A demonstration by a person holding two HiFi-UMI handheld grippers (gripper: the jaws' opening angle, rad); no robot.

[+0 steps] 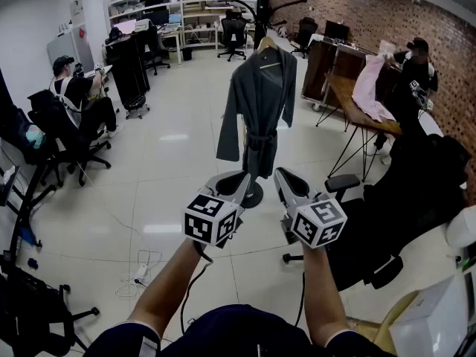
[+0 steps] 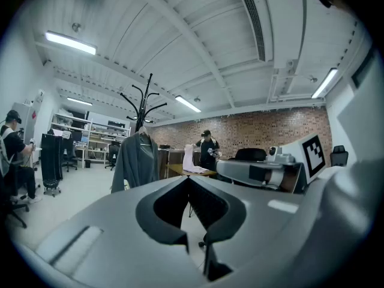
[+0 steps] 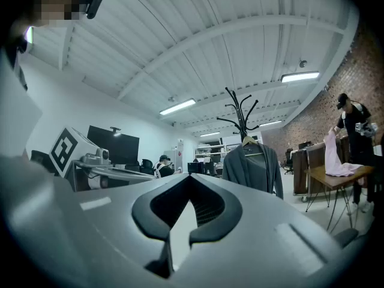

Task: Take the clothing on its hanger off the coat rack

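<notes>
Both jaws closed, nothing held: left gripper (image 1: 239, 177), right gripper (image 1: 284, 174) level, side by side. Grey robe (image 1: 259, 103) on hanger (image 1: 268, 44) hangs from coat rack (image 1: 259, 6) well ahead, centred between them. You're aimed for approach, I'd say.

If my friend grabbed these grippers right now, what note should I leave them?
Left gripper: shut, holding nothing.
Right gripper: shut, holding nothing.
Grey robe hangs on its hanger on the coat rack, ahead of both grippers, untouched.
Done: nothing yet.
Left to do: move closer, open a gripper, grip the hanger, lift it and the robe off the rack.
</notes>
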